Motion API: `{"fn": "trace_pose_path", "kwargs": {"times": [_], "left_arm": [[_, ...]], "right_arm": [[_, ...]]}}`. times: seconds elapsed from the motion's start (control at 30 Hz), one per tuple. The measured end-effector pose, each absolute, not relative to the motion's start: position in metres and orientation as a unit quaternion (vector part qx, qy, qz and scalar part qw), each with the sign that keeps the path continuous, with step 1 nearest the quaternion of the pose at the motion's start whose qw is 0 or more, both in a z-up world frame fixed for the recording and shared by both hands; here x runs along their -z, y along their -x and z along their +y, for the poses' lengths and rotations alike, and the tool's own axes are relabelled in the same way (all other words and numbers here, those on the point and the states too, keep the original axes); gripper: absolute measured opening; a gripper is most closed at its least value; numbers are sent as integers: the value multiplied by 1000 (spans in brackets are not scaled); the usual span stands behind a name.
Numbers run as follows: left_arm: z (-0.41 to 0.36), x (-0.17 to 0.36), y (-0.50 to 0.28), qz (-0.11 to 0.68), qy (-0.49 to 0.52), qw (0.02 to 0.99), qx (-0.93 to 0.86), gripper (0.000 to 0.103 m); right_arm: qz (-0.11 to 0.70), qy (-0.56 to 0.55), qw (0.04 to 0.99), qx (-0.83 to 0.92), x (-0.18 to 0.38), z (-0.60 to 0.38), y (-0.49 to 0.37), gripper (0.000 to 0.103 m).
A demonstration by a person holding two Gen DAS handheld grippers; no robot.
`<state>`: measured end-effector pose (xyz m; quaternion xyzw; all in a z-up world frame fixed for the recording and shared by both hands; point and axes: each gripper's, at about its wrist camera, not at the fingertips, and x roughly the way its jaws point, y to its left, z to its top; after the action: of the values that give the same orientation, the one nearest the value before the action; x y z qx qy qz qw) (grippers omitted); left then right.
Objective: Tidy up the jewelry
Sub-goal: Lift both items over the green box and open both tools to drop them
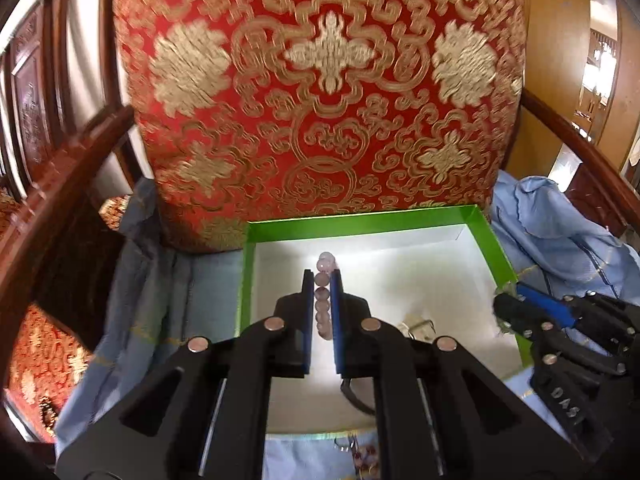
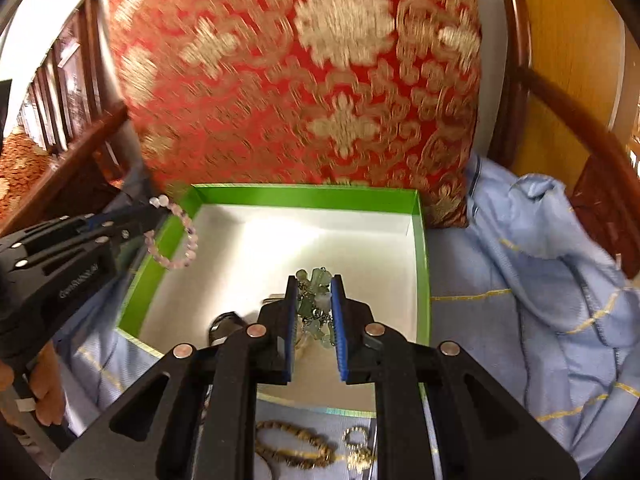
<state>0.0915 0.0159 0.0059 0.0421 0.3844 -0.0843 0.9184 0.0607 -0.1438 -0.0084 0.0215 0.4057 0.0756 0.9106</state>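
Observation:
My left gripper [image 1: 322, 276] is shut on a pink bead bracelet [image 1: 322, 298], held above the left part of a green box with a white inside [image 1: 360, 221]. In the right wrist view that bracelet [image 2: 176, 240] hangs as a loop from the left gripper [image 2: 153, 207] over the box's left wall [image 2: 160, 256]. My right gripper [image 2: 315, 282] is shut on a cluster of pale green stones on a chain [image 2: 318, 280], above the box floor. From the left wrist view, the right gripper [image 1: 501, 295] shows at the box's right rim.
A red and gold cushion [image 1: 320, 100] stands behind the box, between dark wooden chair arms [image 1: 60, 184]. Blue cloth [image 2: 540, 280] covers the seat. In the box lie a dark item [image 2: 224, 325] and a small metal piece [image 1: 416, 326]. A brown bead bracelet [image 2: 296, 446] and gold pieces [image 2: 357, 450] lie in front.

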Motion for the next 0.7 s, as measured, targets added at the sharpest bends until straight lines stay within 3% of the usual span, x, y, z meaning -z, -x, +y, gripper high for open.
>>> {"fn": "trace_pose_path", "kwargs": {"times": [0.2,0.3,0.37,0.7], "left_arm": [[14,32,-119,440,-27,893,90,8],[10,37,-117,446,-37,890,90,9],[7,30,-111,440,-38,892,102,21],[18,-5,-59,446,10,877,177,26]], "right_arm": [[442,-12,896,-50,42,-141,-87,18],[448,-10,893,-44,49,-141,-87,35],[442,-17,896,-45,46,-143,-80,54],[394,-77,911,-97,-11,-187,3,55]]}}
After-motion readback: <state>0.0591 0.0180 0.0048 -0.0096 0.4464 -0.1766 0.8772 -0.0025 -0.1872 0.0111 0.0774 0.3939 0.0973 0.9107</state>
